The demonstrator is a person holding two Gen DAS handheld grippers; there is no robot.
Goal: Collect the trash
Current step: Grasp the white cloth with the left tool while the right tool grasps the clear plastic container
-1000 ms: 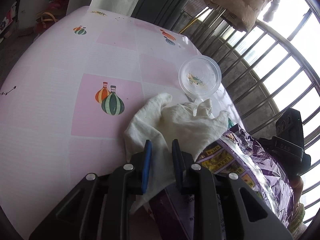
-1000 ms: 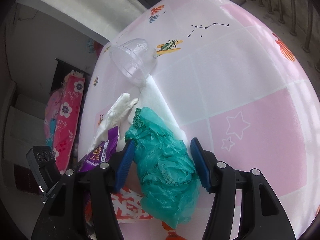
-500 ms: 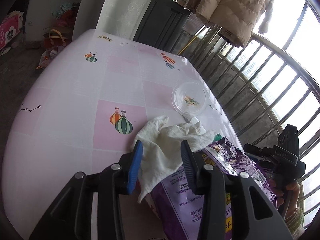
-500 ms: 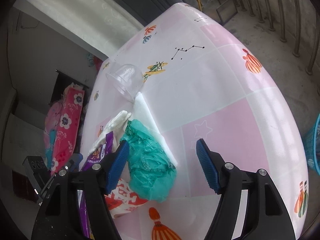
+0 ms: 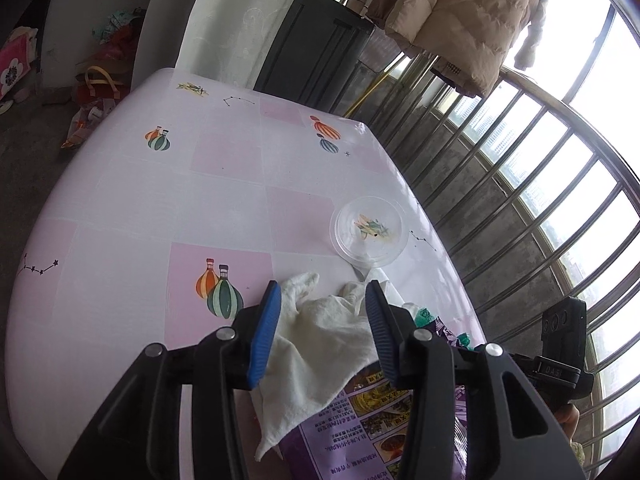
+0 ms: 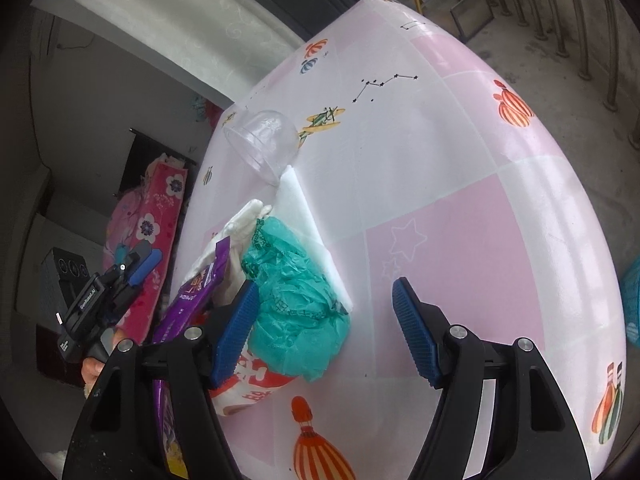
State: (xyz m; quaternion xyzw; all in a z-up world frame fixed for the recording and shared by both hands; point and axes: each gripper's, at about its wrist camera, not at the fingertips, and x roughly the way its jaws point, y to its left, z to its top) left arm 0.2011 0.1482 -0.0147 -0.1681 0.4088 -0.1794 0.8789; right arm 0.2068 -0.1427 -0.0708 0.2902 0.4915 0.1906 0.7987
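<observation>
A pile of trash lies on the pink-and-white table point(image 5: 160, 208). In the left wrist view a crumpled white cloth point(image 5: 320, 336) drapes over a purple snack bag point(image 5: 360, 412), with a clear plastic cup point(image 5: 370, 232) beyond. My left gripper point(image 5: 322, 312) is open above the cloth, holding nothing. In the right wrist view a crumpled green plastic bag point(image 6: 296, 304) lies on white foam point(image 6: 308, 220), beside the purple bag point(image 6: 192, 300), a red-and-white wrapper point(image 6: 252, 384) and the clear cup point(image 6: 264, 140). My right gripper point(image 6: 324, 308) is open wide above the green bag. The left gripper point(image 6: 140, 268) shows at the left.
A metal window railing point(image 5: 520, 200) runs along the table's right side, with a beige coat point(image 5: 460, 8) hanging above. A dark cabinet point(image 5: 312, 52) stands behind the table. Bags lie on the floor point(image 5: 92, 92). A blue basket point(image 6: 632, 304) stands below the table edge.
Both grippers opened and pulled back up from the pile. The left one let go of the white cloth; the right one opened away from the green bag, which stays on the table.
</observation>
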